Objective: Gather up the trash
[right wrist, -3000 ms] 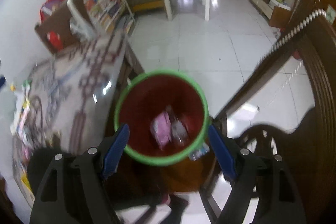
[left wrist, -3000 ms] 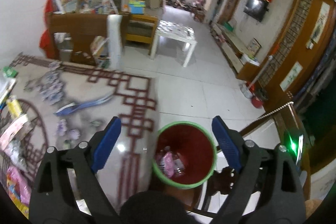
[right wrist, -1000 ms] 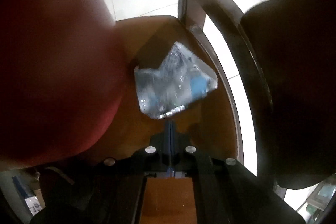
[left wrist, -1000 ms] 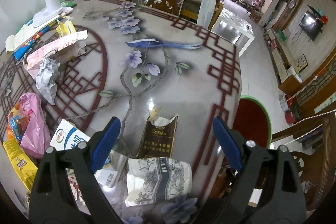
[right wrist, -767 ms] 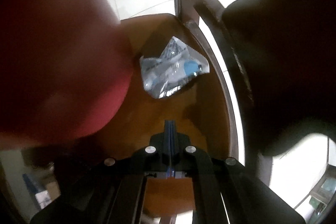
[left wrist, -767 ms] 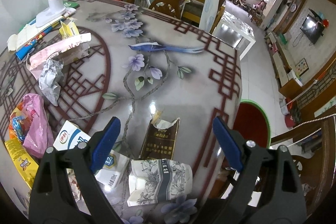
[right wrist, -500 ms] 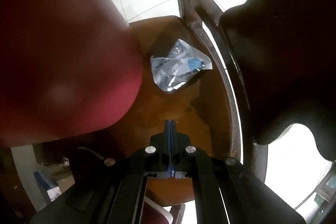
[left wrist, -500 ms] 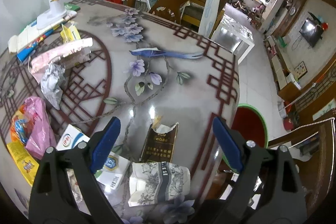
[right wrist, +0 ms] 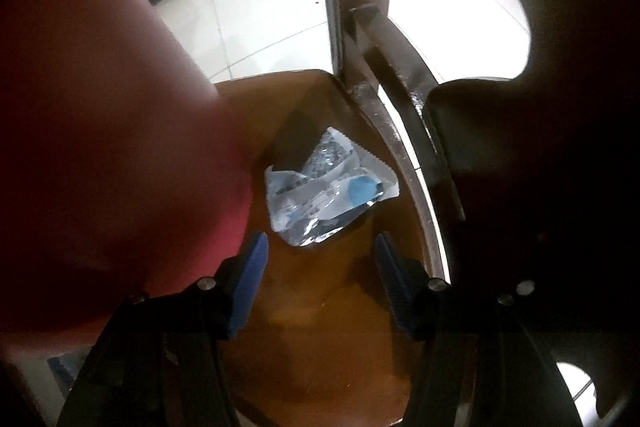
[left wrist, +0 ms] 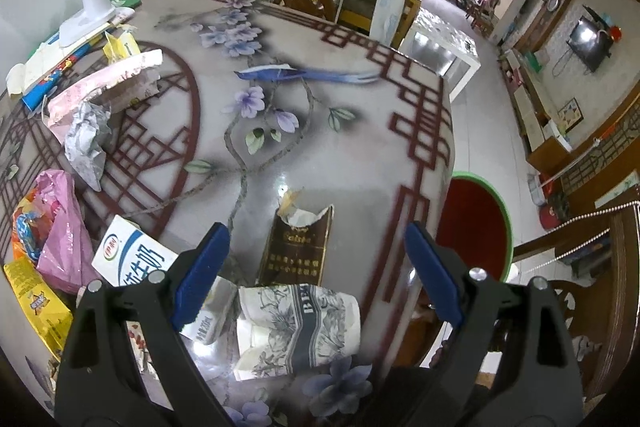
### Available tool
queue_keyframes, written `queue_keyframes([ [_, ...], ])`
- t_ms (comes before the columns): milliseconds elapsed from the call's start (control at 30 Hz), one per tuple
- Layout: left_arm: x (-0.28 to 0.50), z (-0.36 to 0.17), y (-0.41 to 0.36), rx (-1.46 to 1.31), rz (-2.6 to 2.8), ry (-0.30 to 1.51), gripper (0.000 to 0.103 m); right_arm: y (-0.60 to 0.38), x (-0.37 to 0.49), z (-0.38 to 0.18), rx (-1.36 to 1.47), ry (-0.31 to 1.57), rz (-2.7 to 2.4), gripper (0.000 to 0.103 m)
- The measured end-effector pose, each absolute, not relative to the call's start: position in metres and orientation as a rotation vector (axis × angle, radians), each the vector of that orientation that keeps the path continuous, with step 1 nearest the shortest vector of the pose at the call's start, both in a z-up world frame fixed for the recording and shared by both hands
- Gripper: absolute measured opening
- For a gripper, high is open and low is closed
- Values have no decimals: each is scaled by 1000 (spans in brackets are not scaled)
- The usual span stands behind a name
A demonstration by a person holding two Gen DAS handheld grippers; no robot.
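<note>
The right gripper [right wrist: 318, 247] points down at a wooden chair seat [right wrist: 320, 327]. Its jaws are opening, and nothing is between them. A crumpled silver and blue wrapper [right wrist: 328, 187] lies on the seat just past the blue pads [right wrist: 252, 267]. The wrapper is next to the red side of the trash bin [right wrist: 100, 127], which fills the left of this view. I think the wrapper missed the bin and landed on the chair, so the gripper opens up to grab it.

The left gripper [left wrist: 316, 267] waits over the table [left wrist: 340, 131] with its jaws wide apart and empty. It points down at more trash, which looks like the next job. A torn dark brown packet [left wrist: 298, 247] lies flat between the pads. A squashed paper cup [left wrist: 298, 327] with grey flowers lies on its side, closer to the camera. A white and blue milk carton [left wrist: 136, 255] lies to the left, with a pink plastic bag [left wrist: 60, 227], a yellow packet [left wrist: 38, 307] and a ball of crumpled paper [left wrist: 86, 139] further out.

From the left view the bin's green rim [left wrist: 502, 203] shows just past the table edge. It stands low beside the table, so trash can be dropped in easily. I cannot see what is inside it from here.
</note>
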State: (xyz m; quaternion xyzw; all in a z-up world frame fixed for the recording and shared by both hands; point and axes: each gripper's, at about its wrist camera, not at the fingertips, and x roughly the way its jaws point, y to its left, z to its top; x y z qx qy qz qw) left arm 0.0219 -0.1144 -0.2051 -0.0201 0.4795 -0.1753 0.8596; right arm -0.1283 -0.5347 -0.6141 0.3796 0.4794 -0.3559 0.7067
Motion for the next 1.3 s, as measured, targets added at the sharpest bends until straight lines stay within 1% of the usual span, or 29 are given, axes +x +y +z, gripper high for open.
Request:
queue_keyframes([
  [200, 20, -215, -120, -21, -382, 1034, 87, -534, -119, -641, 856, 1107, -797, 49],
  [300, 20, -220, -121, -10, -385, 1050, 87, -534, -115, -653, 859, 1103, -791, 42],
  [333, 20, -221, -122, -7, -385, 1053, 87, -535, -114, -655, 864, 1099, -792, 33],
  [367, 20, -223, -122, -3, -385, 1058, 87, -539, -113, -658, 874, 1085, -794, 7],
  [400, 20, -225, -123, -1, -384, 1063, 87, -543, -112, -661, 881, 1084, -792, 1],
  [433, 20, -226, -123, -1, -383, 1068, 87, -545, -111, -661, 893, 1076, -790, 0],
  [533, 21, -229, -124, -5, -384, 1080, 87, -544, -111, -656, 894, 1047, -791, 0],
  [633, 22, -228, -125, -7, -387, 1076, 87, -536, -120, -638, 922, 1045, -793, 0],
  [667, 23, -228, -125, -9, -387, 1075, 87, -528, -122, -626, 910, 1062, -795, 0],
  [733, 24, -228, -124, -20, -382, 1077, 87, -524, -115, -609, 771, 1157, -813, 1],
  [767, 25, -228, -124, -26, -382, 1081, 87, -516, -112, -601, 676, 1200, -808, 6],
  [800, 26, -228, -124, -35, -383, 1087, 87, -512, -111, -598, 637, 1214, -797, 7],
  [833, 27, -227, -125, -42, -386, 1090, 87, -509, -110, -596, 618, 1227, -776, 8],
  [967, 26, -215, -129, -41, -403, 1068, 87, -499, -120, -597, 703, 1327, -753, 11],
  [1000, 26, -212, -129, -41, -404, 1058, 87, -495, -122, -596, 706, 1337, -749, 13],
  [1033, 26, -208, -128, -43, -401, 1046, 87, -490, -123, -595, 695, 1358, -736, 24],
  [1067, 26, -206, -126, -51, -396, 1041, 87, -480, -127, -594, 666, 1398, -711, 30],
  [1233, 26, -191, -115, -68, -357, 1005, 87, -445, -134, -586, 605, 1527, -558, 28],
  [1300, 25, -187, -110, -65, -336, 994, 87, -429, -139, -575, 573, 1586, -488, 28],
])
